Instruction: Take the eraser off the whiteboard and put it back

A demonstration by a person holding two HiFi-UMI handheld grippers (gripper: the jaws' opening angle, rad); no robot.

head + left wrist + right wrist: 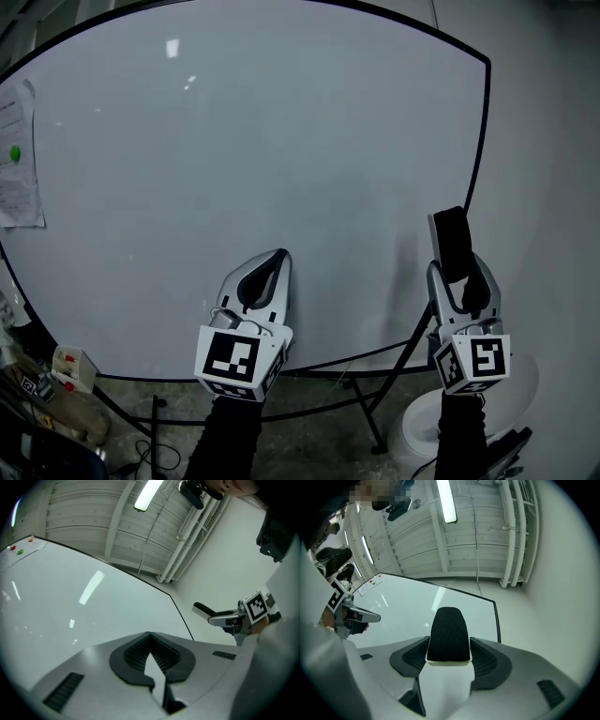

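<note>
Right gripper view is showing the eraser [449,632] sitting square between the jaws of the right gripper [450,656]. Its black felt face is pointing toward the camera, its pale body is lying underneath, and the ribbed pads are pressing on both long sides, so the gripper is clamping it pretty wide. The eraser is sticking out past the jaw tips, and beyond the tips the whiteboard [412,604] is stretching away, with its black frame corner sitting just up and right of the jaws. Looking from the head view, the eraser [452,242] is standing upright out of the right gripper [461,274], and both are showing in front of the lower right part of the whiteboard [234,141], close to its frame. In the left gripper view the eraser [202,609] is showing off to the right of the jaws against the bare wall, apart from the board surface as far as I can tell. The left gripper [149,635] is doing nothing much: its jaws are closing tip to tip and are gripping nothing, and the whiteboard [70,616] is filling everything beyond them. In the head view the left gripper [272,270] is pointing up at the lower middle of the board. Way off to the left of those jaws, a paper sheet [17,164] is hanging on the board under a green magnet [14,153].
</note>
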